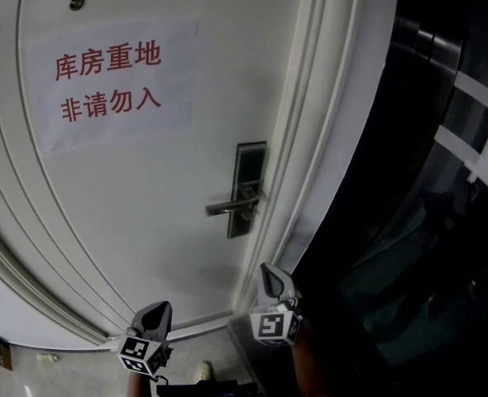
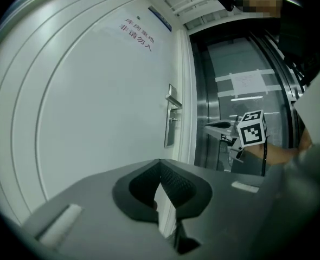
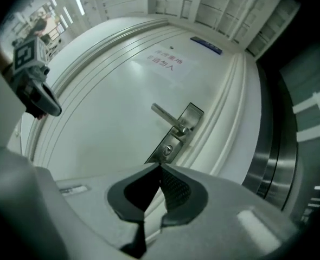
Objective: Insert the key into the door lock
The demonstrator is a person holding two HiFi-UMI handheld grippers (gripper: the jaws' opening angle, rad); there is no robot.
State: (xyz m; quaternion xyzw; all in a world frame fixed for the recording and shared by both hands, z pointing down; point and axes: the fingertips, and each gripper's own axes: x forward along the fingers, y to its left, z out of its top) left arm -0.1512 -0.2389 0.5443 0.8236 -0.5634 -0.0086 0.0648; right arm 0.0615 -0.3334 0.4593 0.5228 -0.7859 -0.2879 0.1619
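the white door [image 1: 145, 213] fills most of what i see, shut in its frame. right of it stands a dark steel wall [image 1: 442, 172]. a paper sign [image 1: 112, 81] with red characters is stuck high on the door.

low in front of the door are two grippers. the left gripper [image 1: 155, 314] is under the door's lower edge and the right gripper [image 1: 270, 278] is near the frame, both pointing up at the door. each one's own view shows its jaws closed tip to tip, with nothing i can see pinched between them.

the lock [image 1: 247, 190] sits near the door's right edge, below and right of the sign. it is a narrow metal plate, dark on its upper face and brushed below, with its long axis running up and down the door. its handle [image 1: 230, 208], a flat silver lever, points left towards the door's middle and lies about level.

the right gripper view looks up the plate and shows a small round keyhole [image 3: 168, 148] under the handle, just past the closed tips; i can't pick it out in the head view. the left gripper view sees the lock edge-on and further off, the handle standing out from the door, with the right gripper beside the steel wall.
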